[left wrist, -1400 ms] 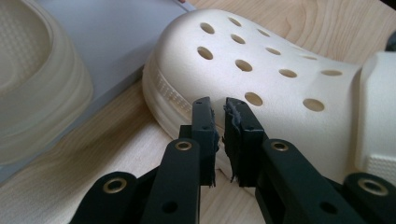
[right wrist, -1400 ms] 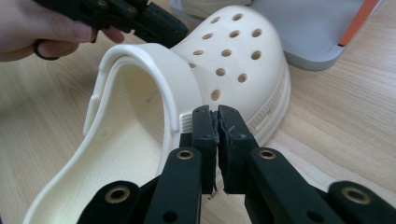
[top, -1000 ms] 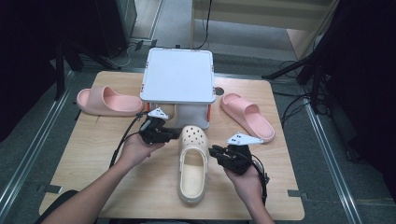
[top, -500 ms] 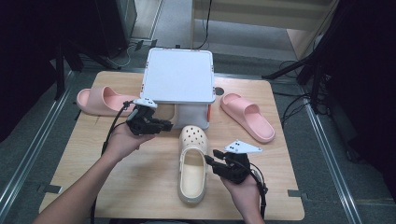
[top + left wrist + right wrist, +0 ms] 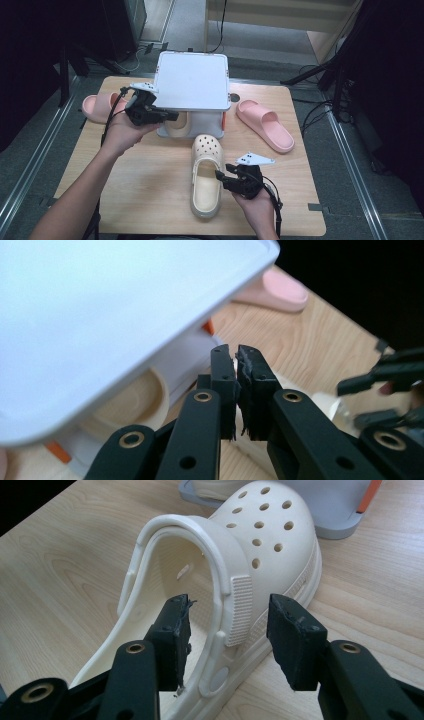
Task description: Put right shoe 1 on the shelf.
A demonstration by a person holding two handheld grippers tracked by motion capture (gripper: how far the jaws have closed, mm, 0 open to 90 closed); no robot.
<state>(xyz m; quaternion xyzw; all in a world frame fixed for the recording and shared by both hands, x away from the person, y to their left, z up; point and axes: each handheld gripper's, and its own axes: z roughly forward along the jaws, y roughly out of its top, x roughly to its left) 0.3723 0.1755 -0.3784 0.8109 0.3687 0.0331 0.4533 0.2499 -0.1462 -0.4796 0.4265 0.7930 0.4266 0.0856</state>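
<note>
Beside the white-lidded grey plastic box (image 5: 192, 95), my left gripper (image 5: 236, 371) sat closed, empty; right gripper (image 5: 228, 630) gaped astride the cream perforated foam clog (image 5: 260, 545) (ungrasped, I judged).

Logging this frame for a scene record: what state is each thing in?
Left hand-held gripper: shut, empty, beside the box.
Right hand-held gripper: open, straddling the clog's side wall.
Cream clog: upright on table.
White box: lid on.
Pink slides: flat on table.

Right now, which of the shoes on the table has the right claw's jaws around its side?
The cream perforated clog lying in front of the grey box: the open right claw straddles its side wall and strap. Both pink slides lie untouched.
</note>
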